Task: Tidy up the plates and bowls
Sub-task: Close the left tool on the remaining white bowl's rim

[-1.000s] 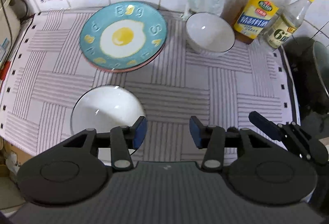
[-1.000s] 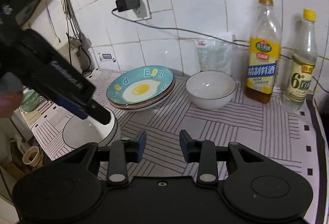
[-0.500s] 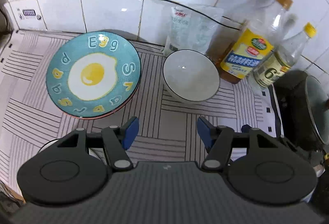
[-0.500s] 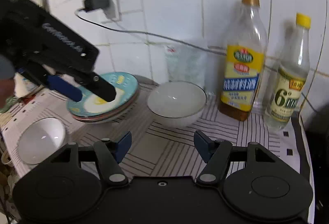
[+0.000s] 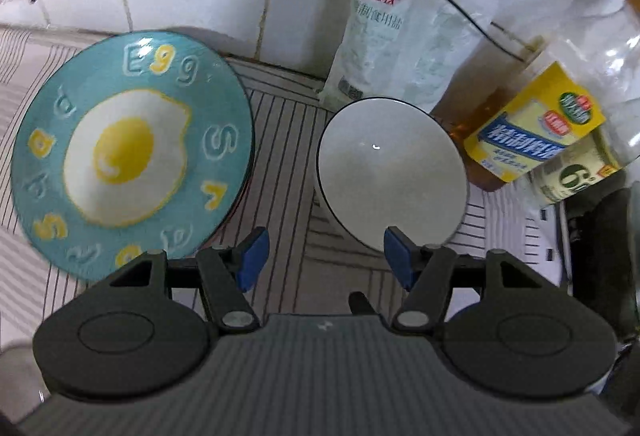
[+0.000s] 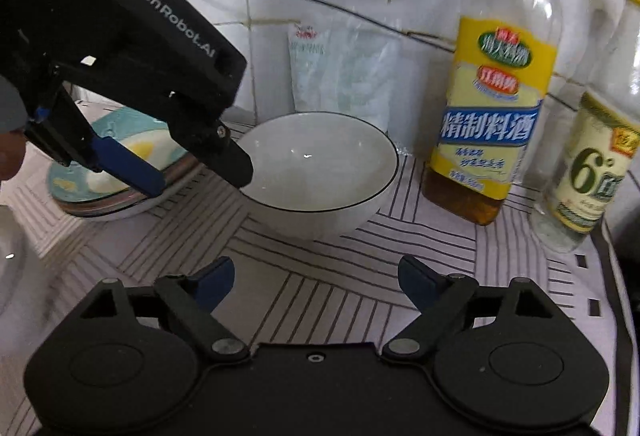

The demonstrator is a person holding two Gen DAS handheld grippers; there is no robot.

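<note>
A white bowl with a dark rim (image 5: 392,176) (image 6: 320,172) stands upright on the striped mat near the back wall. A teal egg-print plate (image 5: 128,152) (image 6: 120,140) lies left of it on top of other plates. My left gripper (image 5: 324,256) is open and empty, hovering above the bowl's near left rim; in the right wrist view (image 6: 192,172) it hangs at the bowl's left edge. My right gripper (image 6: 316,280) is open and empty, low over the mat just in front of the bowl. A second white bowl (image 6: 8,268) shows at the far left edge.
A cooking-wine bottle (image 6: 496,92) and a vinegar bottle (image 6: 596,156) stand right of the bowl. A white salt bag (image 6: 340,72) leans on the tiled wall behind it. A black cable (image 6: 320,0) runs along the wall. A dark pot (image 5: 616,260) sits at the right edge.
Both grippers have moved forward toward the back white bowl and opened wider. The left gripper has left the near bowl and now hangs at the back bowl's left rim.
</note>
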